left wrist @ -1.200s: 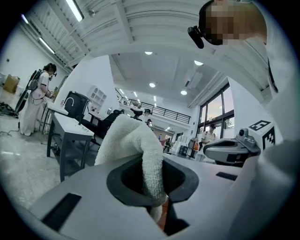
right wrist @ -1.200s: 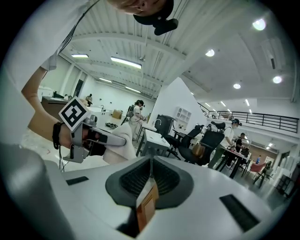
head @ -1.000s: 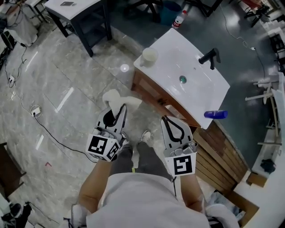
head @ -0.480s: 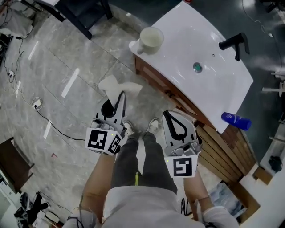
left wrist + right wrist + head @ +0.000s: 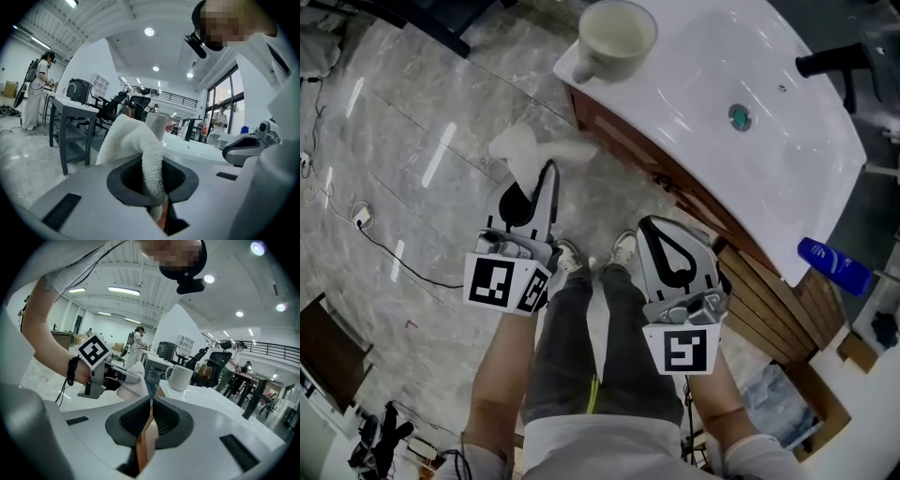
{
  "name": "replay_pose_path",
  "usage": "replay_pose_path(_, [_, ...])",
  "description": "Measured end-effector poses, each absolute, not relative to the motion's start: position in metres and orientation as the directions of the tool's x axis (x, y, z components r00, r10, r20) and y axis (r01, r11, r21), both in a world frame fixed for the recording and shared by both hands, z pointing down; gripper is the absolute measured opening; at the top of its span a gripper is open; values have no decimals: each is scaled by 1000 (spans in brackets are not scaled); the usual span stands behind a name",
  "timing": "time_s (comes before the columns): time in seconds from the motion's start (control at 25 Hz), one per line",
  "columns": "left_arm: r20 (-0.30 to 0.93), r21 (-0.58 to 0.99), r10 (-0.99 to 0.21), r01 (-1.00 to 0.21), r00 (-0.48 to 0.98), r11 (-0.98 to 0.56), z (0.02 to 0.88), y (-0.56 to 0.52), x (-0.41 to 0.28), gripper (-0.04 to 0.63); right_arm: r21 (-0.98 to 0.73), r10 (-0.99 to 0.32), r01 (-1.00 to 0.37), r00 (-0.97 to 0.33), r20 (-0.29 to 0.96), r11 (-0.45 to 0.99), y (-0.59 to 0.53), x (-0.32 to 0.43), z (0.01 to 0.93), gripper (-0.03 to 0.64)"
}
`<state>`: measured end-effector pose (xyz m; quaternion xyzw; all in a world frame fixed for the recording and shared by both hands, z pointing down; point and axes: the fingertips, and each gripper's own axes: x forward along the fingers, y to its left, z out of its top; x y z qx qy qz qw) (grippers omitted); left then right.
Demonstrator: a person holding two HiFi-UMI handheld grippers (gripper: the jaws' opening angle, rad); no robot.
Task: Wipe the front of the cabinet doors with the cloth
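A white terry cloth (image 5: 528, 148) hangs from my left gripper (image 5: 546, 178), which is shut on it just left of the cabinet. The wooden cabinet front (image 5: 649, 172) runs under the white sink counter (image 5: 712, 66). In the left gripper view the cloth (image 5: 137, 146) bunches up between the closed jaws of the left gripper (image 5: 151, 190). My right gripper (image 5: 662, 246) is held above the person's legs, short of the cabinet, shut with nothing in it. In the right gripper view, brown wood shows through the slit of the right gripper (image 5: 148, 423), and the left gripper (image 5: 110, 375) with the cloth (image 5: 134, 380) is at its left.
A white mug (image 5: 613, 37) stands on the counter's left corner, a black tap (image 5: 839, 64) at the far side, a blue bottle (image 5: 832, 266) at the right end. Wooden slats (image 5: 769, 314) lie right of the cabinet. A cable (image 5: 412, 267) crosses the marble floor.
The person has stepped closer to the sink cabinet, which now fills more of the head view. Both grippers moved forward with it, the cloth still held in the left one.
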<state>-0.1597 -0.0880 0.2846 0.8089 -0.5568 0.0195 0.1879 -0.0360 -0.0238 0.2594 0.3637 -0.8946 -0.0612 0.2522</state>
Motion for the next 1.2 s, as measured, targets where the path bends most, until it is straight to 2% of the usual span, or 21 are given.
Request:
replay_pose_path(0.6, [213,242,-894,-908,394,-343,360,-133,-137,58,288,-690,-633,-598,408,719,-35,-9,354,44])
replay_pose_path(1.2, [164,213,-872,-880,461,-425,389,-160,-110,58,295,-713,-661,-550,434,690,-43,19,411,44])
